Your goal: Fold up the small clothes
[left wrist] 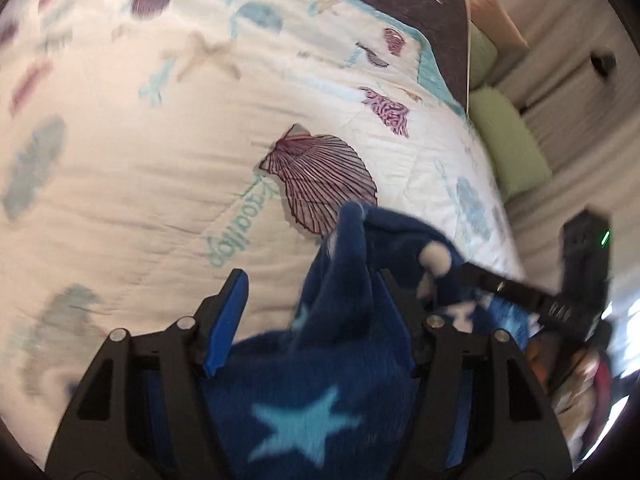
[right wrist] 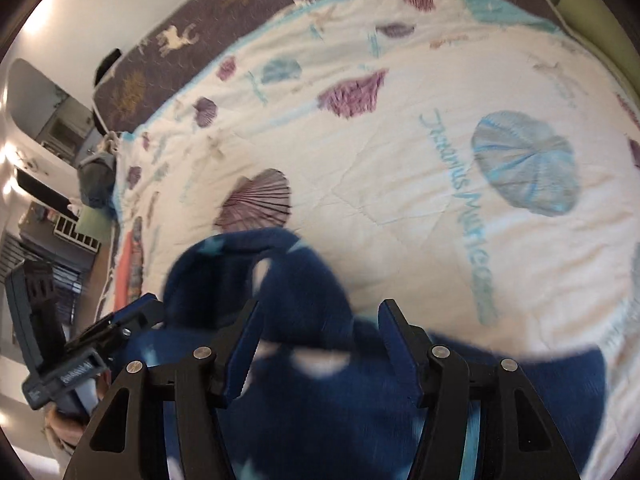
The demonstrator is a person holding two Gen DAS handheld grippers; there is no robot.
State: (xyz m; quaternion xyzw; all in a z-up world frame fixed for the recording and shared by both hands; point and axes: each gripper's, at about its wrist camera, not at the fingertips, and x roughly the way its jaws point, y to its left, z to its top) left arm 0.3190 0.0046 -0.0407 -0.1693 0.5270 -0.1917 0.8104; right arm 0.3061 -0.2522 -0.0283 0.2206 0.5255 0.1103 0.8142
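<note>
While the navy fleece garment with pale stars [left wrist: 320,392] hangs bunched just above the shell-print quilt [left wrist: 140,168], left gripper [left wrist: 312,300] and right gripper [right wrist: 320,320] both gape wide around it, likely regrasping.

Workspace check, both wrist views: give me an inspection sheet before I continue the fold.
Surface: white quilt with seashell prints, on a bed; dark blanket beyond it.
Job's things: navy star-print fleece garment, bunched, lying across both grippers.
Clutter: green pillows at the bed's edge.
Grippers: left gripper open, fleece draped between its fingers; right gripper open, fleece between and beneath its fingers.
Cables: nothing seen.
Surroundings: bedroom wall and furniture, blurred.
</note>
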